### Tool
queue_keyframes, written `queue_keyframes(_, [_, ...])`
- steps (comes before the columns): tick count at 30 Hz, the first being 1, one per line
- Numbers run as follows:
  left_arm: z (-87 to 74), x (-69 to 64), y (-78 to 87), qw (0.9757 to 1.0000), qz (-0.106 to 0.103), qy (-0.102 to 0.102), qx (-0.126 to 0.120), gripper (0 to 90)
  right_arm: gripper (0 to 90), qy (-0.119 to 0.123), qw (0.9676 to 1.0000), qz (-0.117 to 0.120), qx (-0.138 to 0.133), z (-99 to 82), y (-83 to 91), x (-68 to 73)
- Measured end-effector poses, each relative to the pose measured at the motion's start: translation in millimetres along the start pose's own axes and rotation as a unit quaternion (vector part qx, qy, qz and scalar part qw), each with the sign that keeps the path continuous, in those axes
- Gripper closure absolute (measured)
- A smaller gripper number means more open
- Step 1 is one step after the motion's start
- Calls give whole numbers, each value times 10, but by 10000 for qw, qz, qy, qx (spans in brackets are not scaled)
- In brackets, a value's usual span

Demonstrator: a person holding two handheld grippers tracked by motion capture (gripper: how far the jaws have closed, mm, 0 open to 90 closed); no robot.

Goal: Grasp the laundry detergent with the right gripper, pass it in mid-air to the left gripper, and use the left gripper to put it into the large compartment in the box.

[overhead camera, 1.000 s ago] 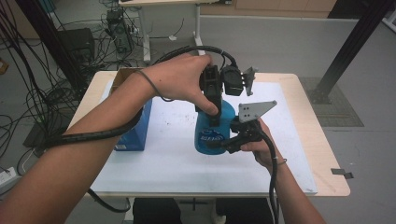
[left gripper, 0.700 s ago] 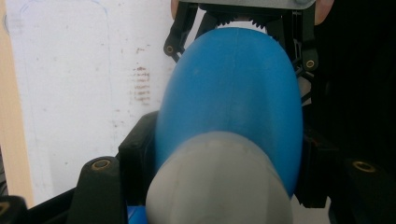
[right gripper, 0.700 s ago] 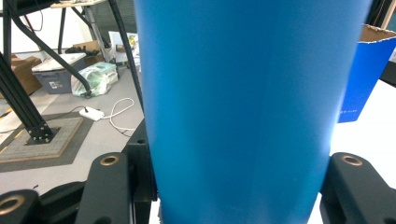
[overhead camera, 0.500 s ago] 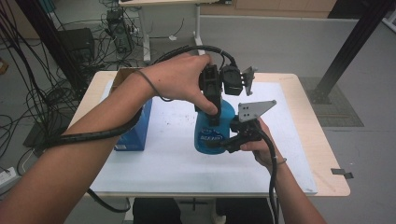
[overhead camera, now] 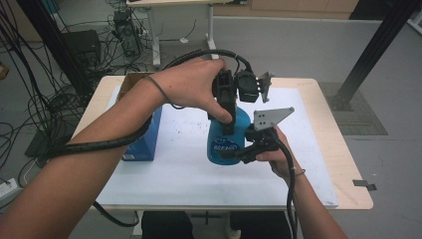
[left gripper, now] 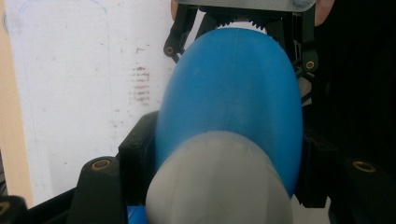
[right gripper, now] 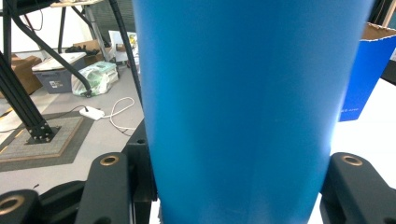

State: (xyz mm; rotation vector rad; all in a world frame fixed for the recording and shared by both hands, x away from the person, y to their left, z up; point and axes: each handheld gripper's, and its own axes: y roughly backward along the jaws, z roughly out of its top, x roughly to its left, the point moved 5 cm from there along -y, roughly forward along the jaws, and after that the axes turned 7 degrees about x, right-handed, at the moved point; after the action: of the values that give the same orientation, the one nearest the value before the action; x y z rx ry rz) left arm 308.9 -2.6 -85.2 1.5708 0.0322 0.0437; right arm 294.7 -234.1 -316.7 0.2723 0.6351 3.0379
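Blue bottle (overhead camera: 226,142) upright mid-table on white sheet (overhead camera: 174,164); contents not visible. Open blue box (overhead camera: 144,137) to its left, inside hidden. Left gripper (overhead camera: 226,112) clamped from above on bottle's grey cap (left gripper: 219,182). Right gripper (overhead camera: 234,153) closed on bottle's lower body from the right.

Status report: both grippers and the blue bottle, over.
Left gripper shut on bottle's top. Right gripper shut on blue bottle body, upright on table. Blue box apart, left.

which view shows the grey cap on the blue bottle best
The left gripper view: the grey cap sits close up between that gripper's jaws. In the high view the left hand covers the bottle top; the right gripper view shows the blue body.
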Motion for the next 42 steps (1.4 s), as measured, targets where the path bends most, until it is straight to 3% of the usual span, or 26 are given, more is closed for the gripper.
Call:
queue_keyframes(21, [-10, -8, 22, 10000, 16, 66, -37, 375, 414, 7, 10000, 40, -58, -2, -5, -16])
queue_keyframes(30, [-16, -13, 38, 9999, 66, 103, -70, 376, 397, -37, 9998, -4, -202, -33, -9, -19])
queue_keyframes(40, [-27, -14, 38, 9998, 67, 162, -116, 378, 203, -221, 9988, -280, -337, -84, -50, 27])
queue_keyframes(42, [-25, -13, 41, 9998, 77, 172, -104, 378, 174, -198, 9987, -239, -408, -107, -42, 16])
